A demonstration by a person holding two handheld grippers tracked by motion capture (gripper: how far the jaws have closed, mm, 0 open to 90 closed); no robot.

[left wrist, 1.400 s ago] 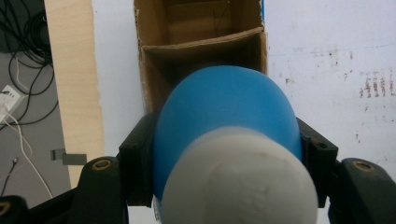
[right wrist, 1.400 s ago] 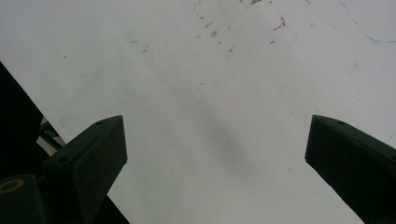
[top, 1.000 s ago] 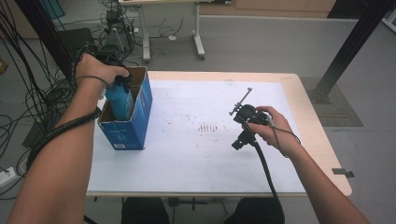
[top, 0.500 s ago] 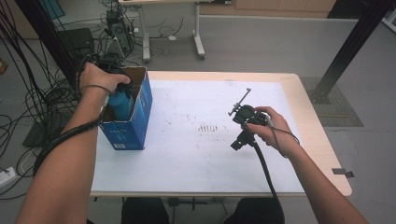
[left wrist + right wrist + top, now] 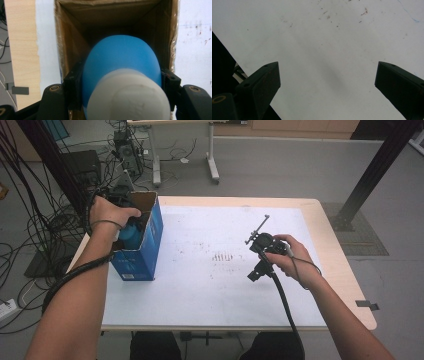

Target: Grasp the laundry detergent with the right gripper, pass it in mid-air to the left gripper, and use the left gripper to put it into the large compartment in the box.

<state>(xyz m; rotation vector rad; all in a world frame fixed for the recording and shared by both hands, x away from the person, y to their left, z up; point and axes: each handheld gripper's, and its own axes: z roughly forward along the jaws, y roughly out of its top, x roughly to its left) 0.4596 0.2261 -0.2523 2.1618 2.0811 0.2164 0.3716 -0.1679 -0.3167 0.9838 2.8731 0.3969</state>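
At the left edge of the table point(image 5: 330, 270), a tall blue carton point(image 5: 145, 255) stands upright with its top open, brown cardboard showing on its inner walls. The left gripper point(image 5: 120, 100) is held above that opening, pointing down into it, with its two black jaws clamped on either side of a blue bottle point(image 5: 122, 60) that has a white cap point(image 5: 127, 97). The bottle's rounded blue body hangs inside the mouth of the carton, between its side walls, with the cap end nearest the gripper; whether the bottle touches the carton's bottom cannot be told. In the high view the left hand point(image 5: 107, 212) sits over the far left corner of the carton, and a patch of the blue bottle shows just beside the wrist. The right gripper point(image 5: 327, 75) is held well apart from the carton, over the right half of the table, where the right hand point(image 5: 292, 255) grasps its black body. Its jaws stand wide apart with nothing between them, above the white sheet point(image 5: 317, 37), which is speckled with small brown marks.
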